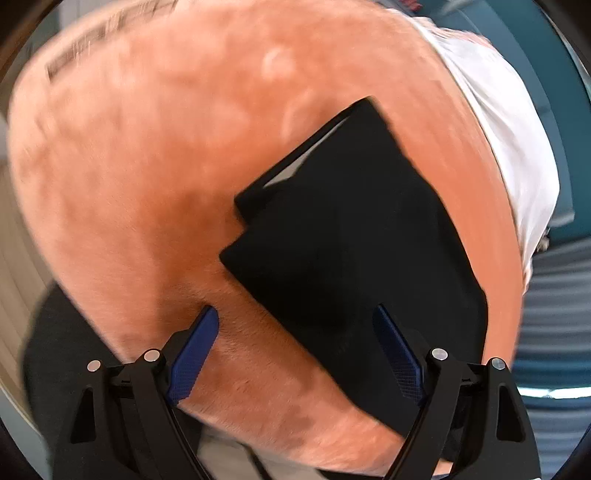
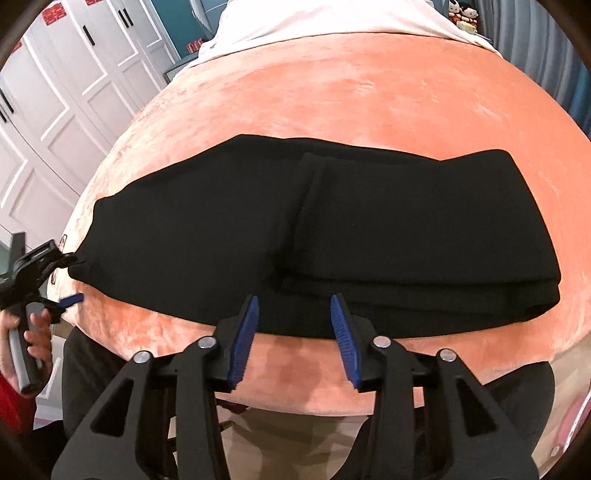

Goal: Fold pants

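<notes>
Nearest the lens in the right wrist view, the right gripper [image 2: 295, 314] points down over the near edge of the bed, its two blue pads [image 2: 242, 341] standing partly apart with nothing pinched between them; the tips reach just to the near hem of the black pants [image 2: 369, 236] but do not press the cloth. The pants lie flat across the orange blanket [image 2: 332, 103], folded into a long band running from nine o'clock to three o'clock, with a doubled layer showing on the three o'clock half. At nine o'clock the person's hand [image 2: 29, 339] grips the handle of the left gripper [image 2: 72, 280], which sits just beside the pants' end at that side; one blue pad of it shows near the blanket edge. A white sheet [image 2: 314, 22] covers the bed at twelve o'clock, and white wardrobe doors [image 2: 74, 74] stand at ten o'clock.

In the left wrist view, which is blurred, the left gripper [image 1: 295, 325] has its jaws standing wide, and nothing is clamped. Its pad at seven o'clock [image 1: 195, 354] hangs over bare orange blanket [image 1: 147, 166]; the one at five o'clock lies over the dark cloth, though whether it touches cannot be told. The pants [image 1: 351, 240] stretch from the centre toward five o'clock, a pale sliver of lining showing at the open end near twelve o'clock. The white sheet [image 1: 509, 140] lies at two o'clock
</notes>
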A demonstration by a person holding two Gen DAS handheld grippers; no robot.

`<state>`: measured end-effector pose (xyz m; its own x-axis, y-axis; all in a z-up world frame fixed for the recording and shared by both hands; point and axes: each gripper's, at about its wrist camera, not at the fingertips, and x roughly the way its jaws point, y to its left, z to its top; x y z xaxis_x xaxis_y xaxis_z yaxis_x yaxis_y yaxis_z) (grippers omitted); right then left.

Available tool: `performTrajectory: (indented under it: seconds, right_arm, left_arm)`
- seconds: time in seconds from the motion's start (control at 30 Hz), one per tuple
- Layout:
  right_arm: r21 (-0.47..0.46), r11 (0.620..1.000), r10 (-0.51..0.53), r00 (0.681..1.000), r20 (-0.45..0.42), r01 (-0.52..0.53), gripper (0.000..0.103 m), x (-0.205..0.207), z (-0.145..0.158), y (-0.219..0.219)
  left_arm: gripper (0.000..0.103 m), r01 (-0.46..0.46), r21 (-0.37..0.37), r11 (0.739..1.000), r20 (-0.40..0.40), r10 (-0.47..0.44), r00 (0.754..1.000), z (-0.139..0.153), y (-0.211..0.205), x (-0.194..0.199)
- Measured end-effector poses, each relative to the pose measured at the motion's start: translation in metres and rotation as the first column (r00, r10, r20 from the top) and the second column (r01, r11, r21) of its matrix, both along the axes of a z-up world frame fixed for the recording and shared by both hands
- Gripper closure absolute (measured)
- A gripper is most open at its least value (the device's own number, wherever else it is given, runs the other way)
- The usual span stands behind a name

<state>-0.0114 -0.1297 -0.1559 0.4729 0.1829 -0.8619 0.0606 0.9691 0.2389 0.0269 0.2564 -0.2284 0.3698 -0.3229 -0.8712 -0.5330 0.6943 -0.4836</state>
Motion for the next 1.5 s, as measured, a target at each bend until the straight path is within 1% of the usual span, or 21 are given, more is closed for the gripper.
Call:
performTrajectory:
  seconds: [0.07, 0.13, 0.17, 0.23, 0.33, 0.43, 0.47, 0.53, 0.57, 0.63, 0.67, 0.73, 0.77, 0.97, 1.03, 1.1, 1.27, 1.37, 1.4, 1.43, 1.5]
  right_arm:
    - [0.005, 1.0, -0.002, 1.0, -0.001, 0.002, 0.055, -0.001, 0.001, 0.004]
    - [0.003, 1.0, -0.016, 1.0, 0.007, 0.016, 0.047, -0.003, 0.003, 0.002]
    - [0.006, 1.0, -0.029, 1.0, 0.013, 0.029, 0.046, -0.005, 0.003, -0.001]
    - [0.009, 0.999, -0.05, 0.999, 0.018, 0.05, 0.045, -0.009, 0.005, -0.009]
    - [0.004, 0.995, -0.097, 0.995, 0.032, 0.097, 0.045, -0.015, 0.01, -0.026]
    - [0.019, 0.988, -0.156, 0.987, 0.042, 0.156, 0.04, -0.023, 0.012, -0.05]
    - [0.028, 0.984, -0.179, 0.983, 0.039, 0.178, 0.039, -0.025, 0.011, -0.059]
    - [0.045, 0.976, -0.214, 0.976, 0.038, 0.213, 0.039, -0.028, 0.008, -0.074]
    - [0.053, 0.972, -0.229, 0.973, 0.032, 0.227, 0.039, -0.029, 0.007, -0.081]
    - [0.082, 0.964, -0.256, 0.966, 0.021, 0.254, 0.039, -0.032, 0.005, -0.094]
    - [0.091, 0.963, -0.258, 0.966, 0.021, 0.255, 0.039, -0.032, 0.006, -0.097]
    - [0.083, 0.964, -0.255, 0.966, 0.035, 0.252, 0.034, -0.034, 0.009, -0.102]
    - [0.072, 0.966, -0.25, 0.967, 0.042, 0.247, 0.034, -0.034, 0.01, -0.104]
    - [0.124, 0.989, -0.088, 0.995, 0.047, 0.082, 0.032, 0.006, 0.014, -0.07]
    - [0.151, 0.989, -0.009, 0.999, 0.038, 0.004, 0.017, 0.028, 0.016, -0.045]
    - [0.184, 0.98, 0.067, 0.997, 0.028, -0.071, 0.015, 0.054, 0.015, -0.013]
    - [0.029, 0.976, 0.216, 0.975, 0.054, -0.218, 0.016, 0.093, 0.008, 0.062]
    - [-0.083, 0.942, 0.328, 0.944, 0.04, -0.324, 0.045, 0.112, -0.001, 0.102]
    - [-0.085, 0.933, 0.351, 0.936, 0.0, -0.35, 0.08, 0.124, -0.01, 0.111]
    - [-0.074, 0.926, 0.365, 0.929, -0.062, -0.369, 0.093, 0.136, -0.019, 0.118]
    - [-0.01, 0.936, 0.351, 0.935, -0.054, -0.352, 0.094, 0.149, -0.006, 0.117]
  left_arm:
    - [0.023, -0.002, 0.028, 1.0, 0.002, 0.002, 1.0, 0.003, -0.003, 0.006]
    - [0.056, 0.048, 0.09, 0.995, 0.022, -0.05, 0.999, 0.011, -0.013, 0.014]
    - [0.081, 0.096, 0.11, 0.989, 0.025, -0.099, 0.995, 0.017, -0.02, 0.021]
    - [0.091, 0.12, 0.122, 0.985, 0.047, -0.127, 0.991, 0.034, -0.03, 0.027]
    - [0.091, 0.225, 0.276, 0.934, 0.16, -0.276, 0.948, 0.1, -0.079, 0.031]
    - [0.09, 0.356, 0.297, 0.886, 0.255, -0.433, 0.865, 0.149, -0.147, 0.027]
    - [0.086, 0.422, 0.282, 0.862, 0.259, -0.492, 0.831, 0.154, -0.178, 0.025]
    - [0.066, 0.511, 0.24, 0.825, 0.231, -0.56, 0.796, 0.143, -0.219, 0.026]
    - [0.05, 0.541, 0.222, 0.811, 0.194, -0.581, 0.791, 0.126, -0.236, 0.028]
    - [0.05, 0.533, 0.199, 0.823, 0.077, -0.555, 0.828, 0.094, -0.247, 0.03]
    - [0.05, 0.509, 0.125, 0.851, 0.057, -0.519, 0.853, 0.08, -0.24, 0.025]
    - [0.05, 0.467, 0.038, 0.883, 0.08, -0.469, 0.88, 0.076, -0.225, 0.016]
    - [0.049, 0.454, 0.038, 0.89, 0.101, -0.455, 0.885, 0.08, -0.215, 0.01]
    - [0.026, 0.392, 0.198, 0.898, 0.208, -0.43, 0.879, 0.129, -0.153, -0.036]
    - [0.026, 0.359, 0.235, 0.903, 0.197, -0.406, 0.892, 0.133, -0.137, -0.039]
    - [0.026, 0.326, 0.253, 0.911, 0.187, -0.376, 0.907, 0.135, -0.116, -0.048]
    - [0.026, 0.329, 0.309, 0.892, 0.17, -0.392, 0.904, 0.135, -0.112, -0.052]
    - [0.026, 0.366, 0.362, 0.858, 0.176, -0.448, 0.876, 0.134, -0.123, -0.054]
    - [0.026, 0.375, 0.366, 0.851, 0.177, -0.46, 0.87, 0.135, -0.125, -0.053]
    - [0.026, 0.391, 0.371, 0.842, 0.176, -0.477, 0.861, 0.136, -0.127, -0.053]
    - [0.026, 0.397, 0.37, 0.84, 0.182, -0.484, 0.856, 0.134, -0.121, -0.049]
